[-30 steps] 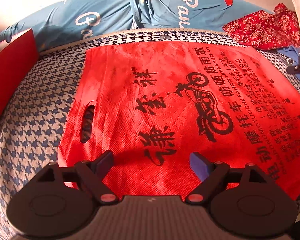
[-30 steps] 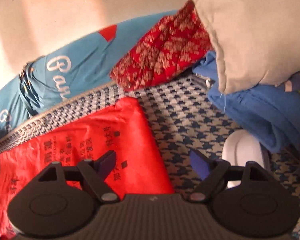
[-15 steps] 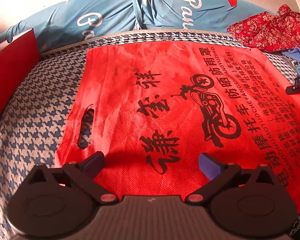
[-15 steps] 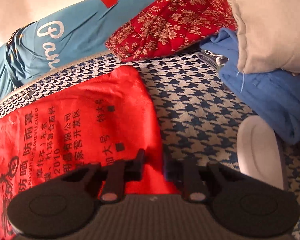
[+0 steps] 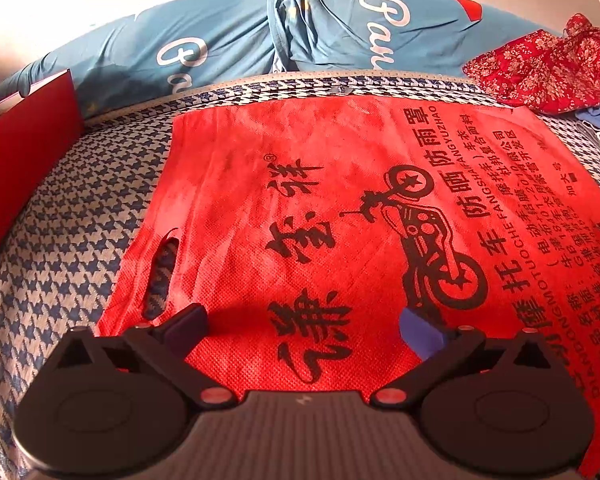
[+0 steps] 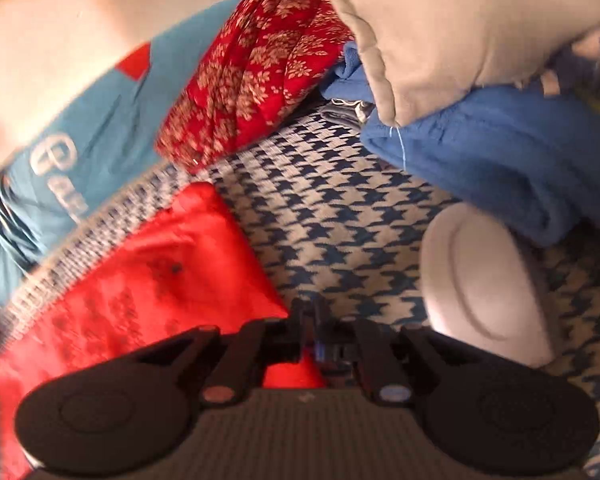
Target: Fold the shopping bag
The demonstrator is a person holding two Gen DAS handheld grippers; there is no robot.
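A red shopping bag (image 5: 340, 216) with black Chinese print and a motorcycle drawing lies flat on a blue-and-white houndstooth cover (image 5: 80, 216). Its cut-out handle (image 5: 162, 272) is at the left end. My left gripper (image 5: 304, 326) is open and empty, hovering over the bag's near edge. In the right wrist view my right gripper (image 6: 310, 320) is shut on the bag's (image 6: 152, 280) right edge, and the corner bulges up. That view is blurred.
A light blue printed cloth (image 5: 260, 40) lies behind the bag. A red box (image 5: 24, 148) stands at the left. Red floral fabric (image 6: 256, 80), a blue garment (image 6: 488, 144), a beige cushion (image 6: 460, 20) and a white oval object (image 6: 480, 280) crowd the right side.
My right gripper closed on the bag's right edge and began lifting it, tilting the view. My left gripper widened slightly and moved in a little lower over the bag.
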